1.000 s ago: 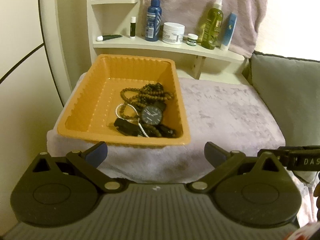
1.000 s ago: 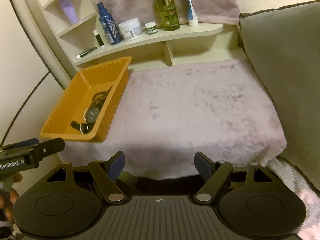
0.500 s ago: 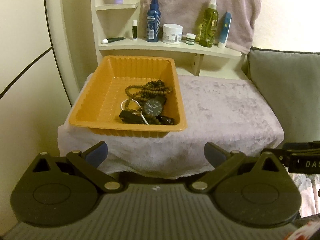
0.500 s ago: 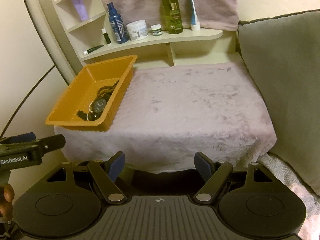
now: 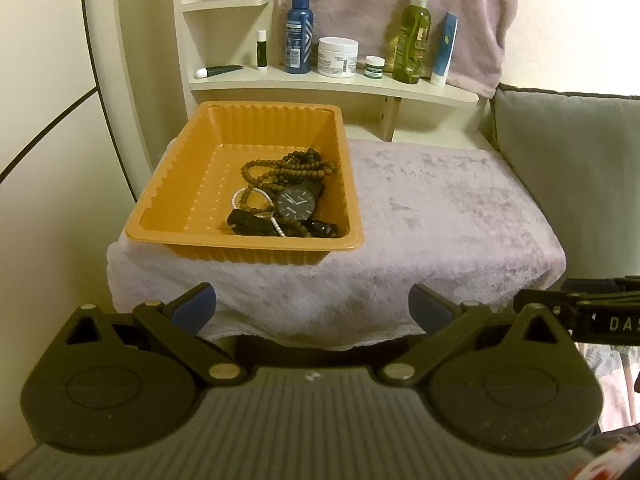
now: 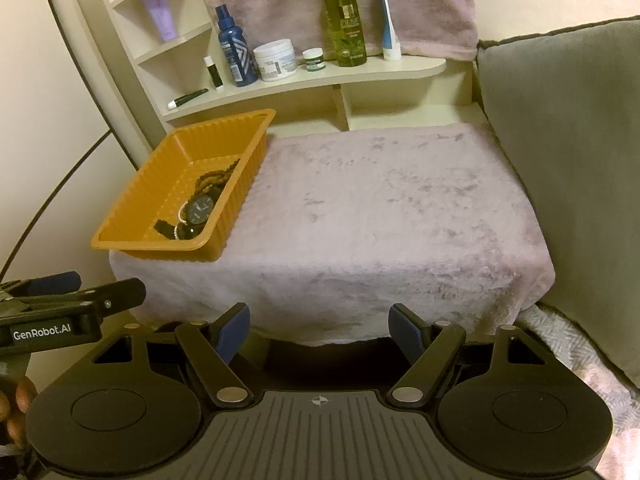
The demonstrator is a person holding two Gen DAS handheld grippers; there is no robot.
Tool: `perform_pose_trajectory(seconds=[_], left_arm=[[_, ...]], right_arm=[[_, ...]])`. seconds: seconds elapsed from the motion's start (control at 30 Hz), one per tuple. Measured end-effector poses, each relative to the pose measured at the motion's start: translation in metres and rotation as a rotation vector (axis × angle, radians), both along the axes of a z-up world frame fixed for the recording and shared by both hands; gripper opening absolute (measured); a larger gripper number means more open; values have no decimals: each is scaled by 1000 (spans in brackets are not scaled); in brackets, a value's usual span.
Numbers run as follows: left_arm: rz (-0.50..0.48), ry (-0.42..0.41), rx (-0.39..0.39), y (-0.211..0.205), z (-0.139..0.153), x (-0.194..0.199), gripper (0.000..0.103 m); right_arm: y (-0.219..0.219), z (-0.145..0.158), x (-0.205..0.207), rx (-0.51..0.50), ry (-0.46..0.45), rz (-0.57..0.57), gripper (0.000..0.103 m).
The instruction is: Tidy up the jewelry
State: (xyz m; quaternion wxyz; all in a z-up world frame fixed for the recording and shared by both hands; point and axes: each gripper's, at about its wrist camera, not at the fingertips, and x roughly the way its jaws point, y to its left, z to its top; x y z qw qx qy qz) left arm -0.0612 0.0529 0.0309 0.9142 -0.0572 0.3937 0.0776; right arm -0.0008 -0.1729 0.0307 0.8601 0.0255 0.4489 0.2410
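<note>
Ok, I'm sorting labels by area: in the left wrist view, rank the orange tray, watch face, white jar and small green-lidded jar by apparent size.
Largest to smallest:
orange tray
white jar
watch face, nearer, so unsure against the white jar
small green-lidded jar

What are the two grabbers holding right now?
Nothing. The left gripper and right gripper both have their fingers spread open with nothing between them. The watch and beads lie in the orange tray.

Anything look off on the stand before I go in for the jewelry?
One thing: the orange tray sits at the left front corner of the pink cover, its front rim overhanging the edge. Inside, the bead strands, watch and pearl string lie tangled together.
</note>
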Motion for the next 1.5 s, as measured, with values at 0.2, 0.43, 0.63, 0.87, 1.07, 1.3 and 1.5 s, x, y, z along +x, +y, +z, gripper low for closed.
perform_pose_trajectory(seconds=[0.2, 0.43, 0.63, 0.87, 1.07, 1.3, 1.5], left_arm=[[-9, 0, 0, -1, -1, 1, 102], [-18, 0, 0, -4, -1, 2, 102], [-18, 0, 1, -4, -1, 2, 102], [-18, 0, 0, -4, -1, 1, 102], [-19, 0, -1, -4, -1, 1, 102], [-18, -1, 0, -3, 0, 1, 102], [-19, -1, -1, -3, 0, 1, 102]], right_arm=[[0, -1, 0, 2, -2, 2, 76], [0, -1, -1, 3, -3, 1, 76], [0, 0, -1, 2, -3, 3, 76], [0, -1, -1, 3, -2, 3, 76], [0, -1, -1, 3, -2, 3, 76], [0, -1, -1, 3, -3, 4, 76], [0, -2, -1, 3, -3, 3, 76]])
